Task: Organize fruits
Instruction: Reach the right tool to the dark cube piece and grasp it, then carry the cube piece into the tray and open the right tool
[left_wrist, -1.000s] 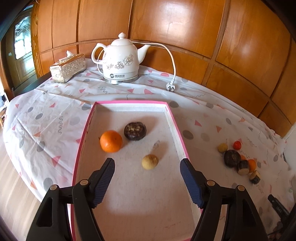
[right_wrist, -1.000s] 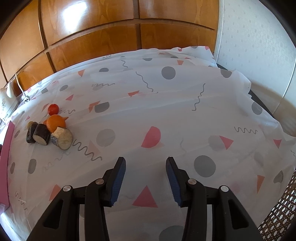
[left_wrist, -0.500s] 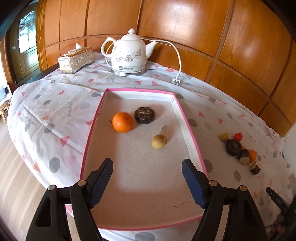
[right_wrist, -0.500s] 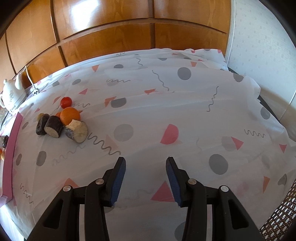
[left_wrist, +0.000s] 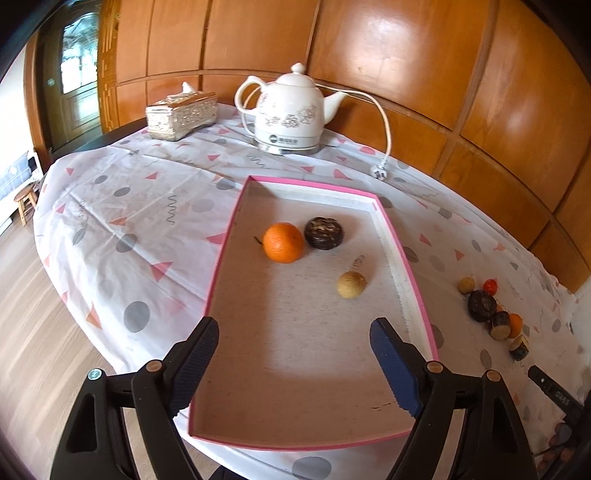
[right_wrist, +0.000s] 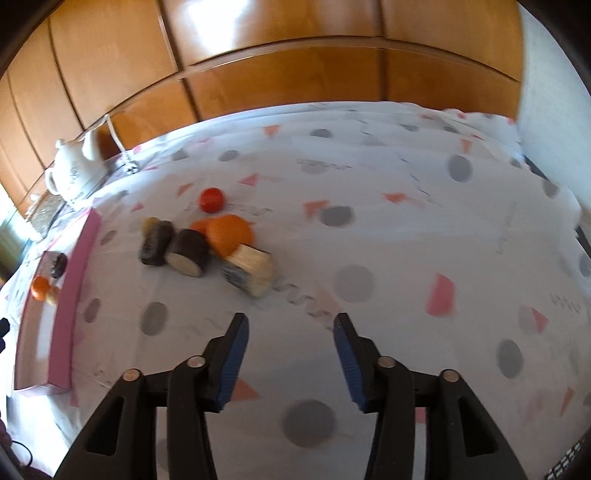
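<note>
A pink-rimmed tray (left_wrist: 229, 251) lies on the patterned tablecloth and holds an orange (left_wrist: 283, 242), a dark round fruit (left_wrist: 324, 232) and a small tan fruit (left_wrist: 351, 284). My left gripper (left_wrist: 295, 347) hovers over the tray's near end, its jaws opening with nothing between them. To the tray's right lies a cluster of loose fruit (left_wrist: 491, 310). In the right wrist view that cluster shows a red ball (right_wrist: 211, 199), an orange piece (right_wrist: 229, 232), dark cut pieces (right_wrist: 188, 253) and a pale cut piece (right_wrist: 250, 271). My right gripper (right_wrist: 290, 341) hangs near that cluster, jaws opening and empty.
A white electric kettle (left_wrist: 291, 110) with its cord and plug (left_wrist: 378, 171) stands at the back, beside a silver tissue box (left_wrist: 181, 114). Wood panelling closes off the far side. The table edge drops to a wooden floor (left_wrist: 33, 332) on the left.
The left gripper has drawn back from the tray and spread wider. The right gripper has swung toward the fruit cluster, which now sits closer and more central, and its jaws have widened.
</note>
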